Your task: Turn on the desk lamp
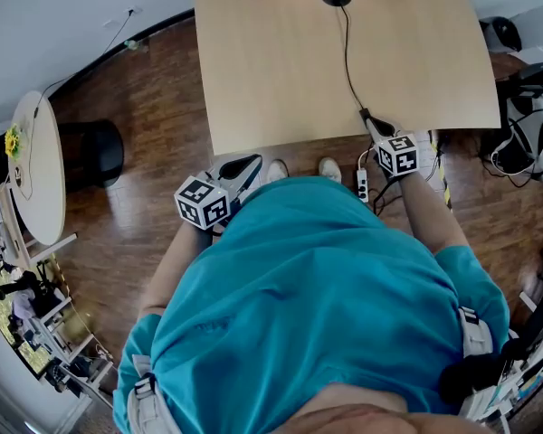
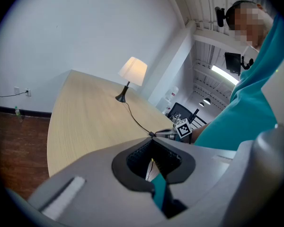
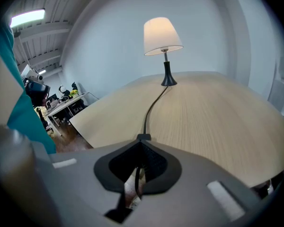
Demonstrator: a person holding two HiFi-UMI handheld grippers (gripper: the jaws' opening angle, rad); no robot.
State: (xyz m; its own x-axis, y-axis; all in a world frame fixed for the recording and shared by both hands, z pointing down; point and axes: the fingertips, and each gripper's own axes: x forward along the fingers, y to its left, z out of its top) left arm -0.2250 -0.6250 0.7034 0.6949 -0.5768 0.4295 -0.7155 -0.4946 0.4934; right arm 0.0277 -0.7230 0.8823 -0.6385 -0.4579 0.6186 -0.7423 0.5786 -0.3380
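Nearest, teal shirt, then left tool clenched on nothing by the waist, right tool clamped on the switch of the cord at the counter near edge, with desk lamp upright, shade bright, at the far edge.
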